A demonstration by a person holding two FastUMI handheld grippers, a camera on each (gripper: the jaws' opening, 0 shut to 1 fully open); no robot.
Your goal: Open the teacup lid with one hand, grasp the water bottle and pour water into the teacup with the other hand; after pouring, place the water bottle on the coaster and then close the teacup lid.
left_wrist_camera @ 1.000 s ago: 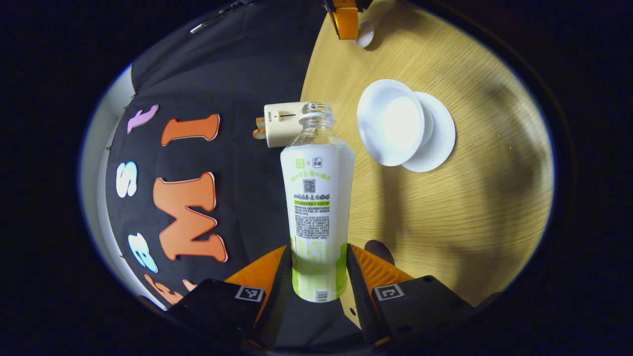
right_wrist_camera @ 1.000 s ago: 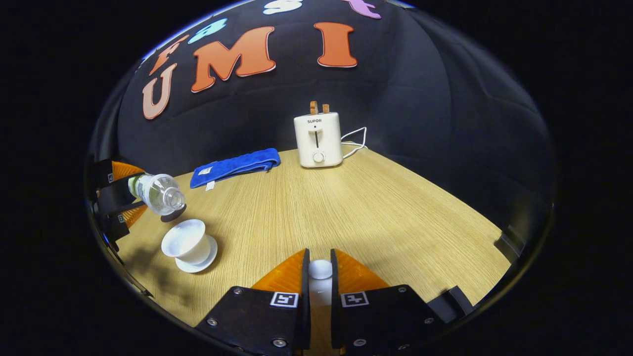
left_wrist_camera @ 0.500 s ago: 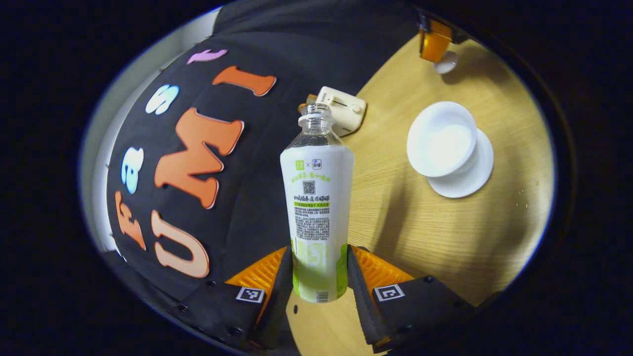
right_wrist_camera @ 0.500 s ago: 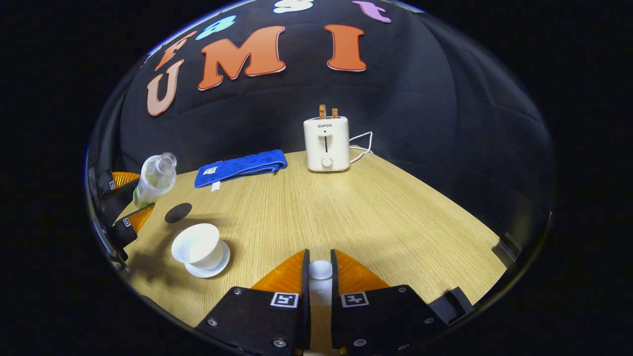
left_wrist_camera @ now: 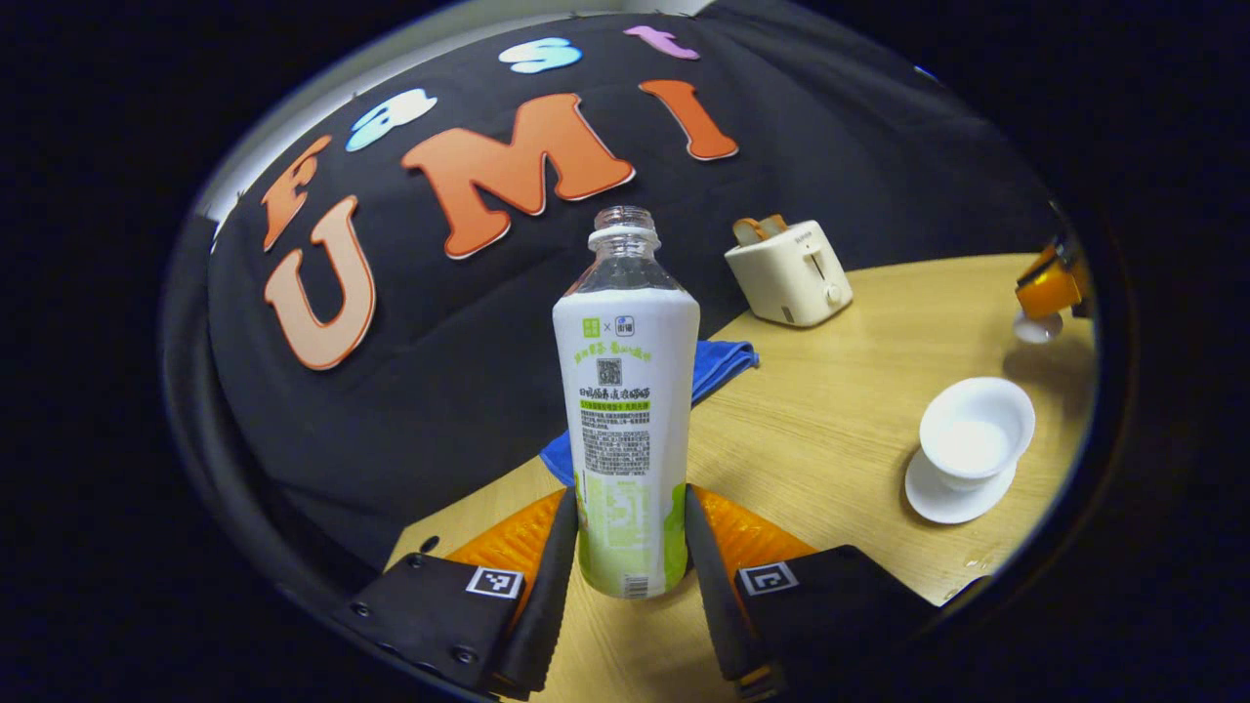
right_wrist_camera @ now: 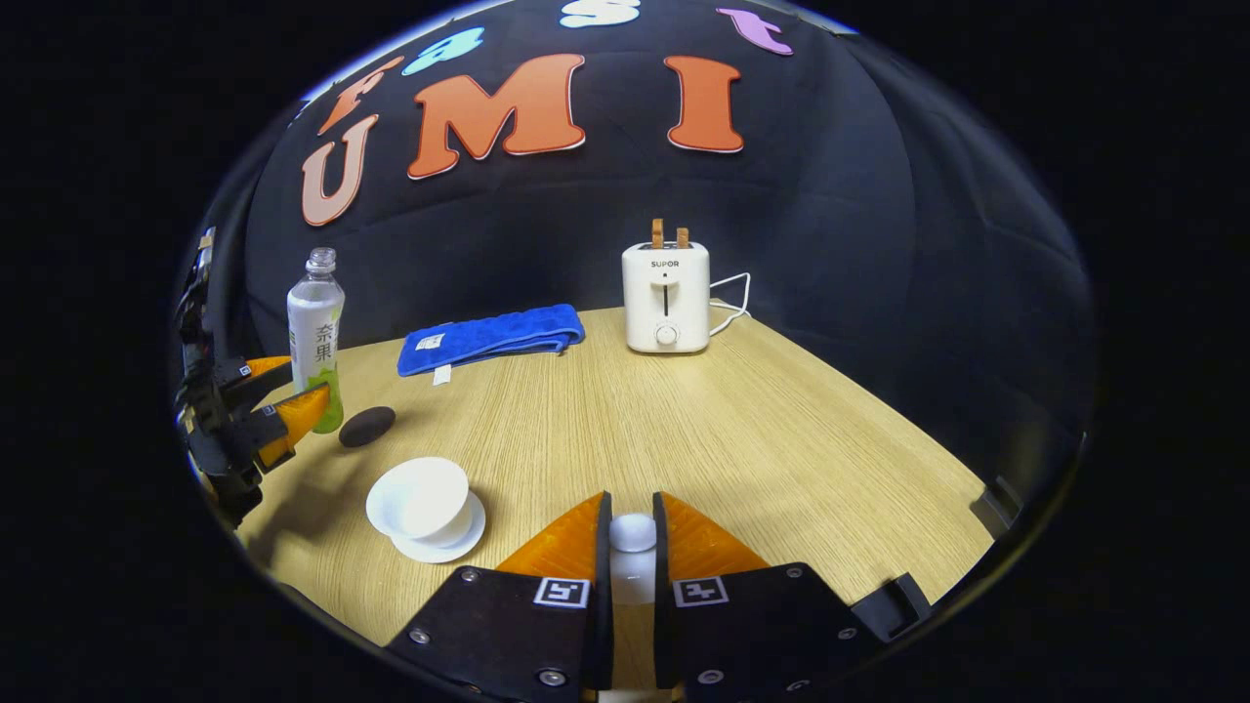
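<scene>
The uncapped water bottle [left_wrist_camera: 625, 420] with a white and green label stands upright, and my left gripper [left_wrist_camera: 627, 498] is shut on its lower part. In the right gripper view the bottle [right_wrist_camera: 315, 337] and left gripper [right_wrist_camera: 298, 386] are at the far left, just left of the small dark coaster [right_wrist_camera: 367, 426]. The open white teacup [right_wrist_camera: 422, 496] sits on its saucer [right_wrist_camera: 467, 535], nearer than the coaster; the teacup [left_wrist_camera: 977, 434] is lower right in the left gripper view. My right gripper [right_wrist_camera: 630, 503] is shut on the knob of the white lid [right_wrist_camera: 632, 532], held above the table.
A cream toaster [right_wrist_camera: 666, 298] with its white cord stands at the back of the wooden table [right_wrist_camera: 742, 430]. A folded blue cloth [right_wrist_camera: 488, 337] lies at the back left, behind the coaster. The black booth wall closes the far side.
The bottle has swung from lying tilted over the teacup back to upright and moved left, away from the cup, toward the coaster. The right gripper has kept hold of the lid, barely moving.
</scene>
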